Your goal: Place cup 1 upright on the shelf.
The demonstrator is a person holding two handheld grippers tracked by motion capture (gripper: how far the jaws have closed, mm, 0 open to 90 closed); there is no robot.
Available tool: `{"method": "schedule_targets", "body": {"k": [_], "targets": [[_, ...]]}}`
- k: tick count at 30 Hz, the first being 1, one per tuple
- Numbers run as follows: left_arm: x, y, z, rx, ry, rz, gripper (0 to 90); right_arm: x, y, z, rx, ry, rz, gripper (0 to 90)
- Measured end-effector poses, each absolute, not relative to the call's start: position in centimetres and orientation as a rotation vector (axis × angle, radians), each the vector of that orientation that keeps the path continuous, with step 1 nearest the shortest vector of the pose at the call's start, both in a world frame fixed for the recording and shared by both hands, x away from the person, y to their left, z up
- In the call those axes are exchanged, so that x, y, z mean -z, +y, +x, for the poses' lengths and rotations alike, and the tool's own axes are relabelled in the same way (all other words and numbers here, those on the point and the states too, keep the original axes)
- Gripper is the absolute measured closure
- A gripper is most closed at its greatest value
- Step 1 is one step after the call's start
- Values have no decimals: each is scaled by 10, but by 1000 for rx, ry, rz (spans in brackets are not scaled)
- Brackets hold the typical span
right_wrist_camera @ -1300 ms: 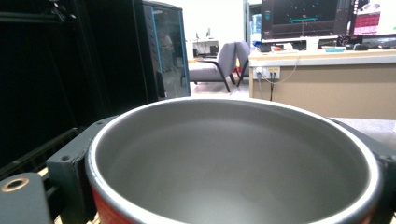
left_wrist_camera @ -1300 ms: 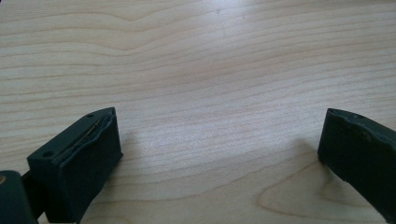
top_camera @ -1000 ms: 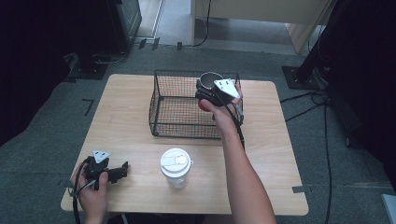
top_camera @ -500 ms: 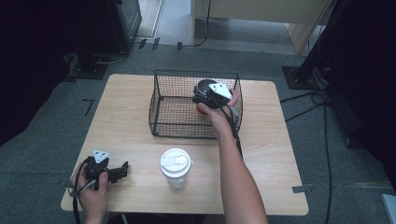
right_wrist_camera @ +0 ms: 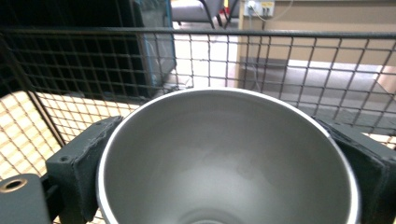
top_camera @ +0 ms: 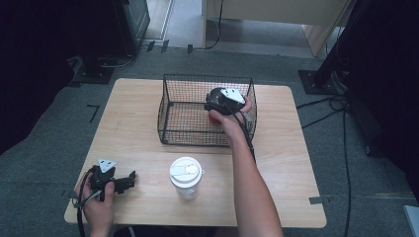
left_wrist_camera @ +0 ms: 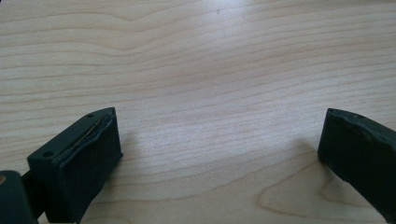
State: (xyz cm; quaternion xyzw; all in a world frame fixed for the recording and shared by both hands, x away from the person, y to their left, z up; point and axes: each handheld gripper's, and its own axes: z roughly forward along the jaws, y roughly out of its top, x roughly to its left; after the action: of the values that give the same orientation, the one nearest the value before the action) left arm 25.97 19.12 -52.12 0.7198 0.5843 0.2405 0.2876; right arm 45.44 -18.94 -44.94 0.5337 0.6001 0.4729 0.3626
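Grey carpet floor point(top_camera: 44, 163), wooden table point(top_camera: 291, 168)

Wooden table point(top_camera: 138, 106): wire basket point(top_camera: 170, 106), lidded cup point(top_camera: 186, 177).

I am looking at my left gripper point(top_camera: 129, 178): a black body wearing a grey three-cornered plate, a black cable trailing off it. Its jaws are showing as blocky black pads with small screw holes on top. My right gripper point(right_wrist_camera: 224, 154) is carrying the same grey plate and cable. Both forearms are showing bare, no sleeves.
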Motion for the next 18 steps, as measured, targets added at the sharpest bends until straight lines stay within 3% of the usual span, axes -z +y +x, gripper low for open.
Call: {"method": "schedule_targets", "body": {"k": [3,6,18], "targets": [[521,191,260,-642,1561,1923,0,448,-189,455,-1201,1530,1379,61],[521,191,260,-642,1561,1923,0,444,-189,453,-1238,1511,1367,4],[521,191,260,-643,1561,1923,0,426,-199,445,-1279,1458,1311,0]]}}
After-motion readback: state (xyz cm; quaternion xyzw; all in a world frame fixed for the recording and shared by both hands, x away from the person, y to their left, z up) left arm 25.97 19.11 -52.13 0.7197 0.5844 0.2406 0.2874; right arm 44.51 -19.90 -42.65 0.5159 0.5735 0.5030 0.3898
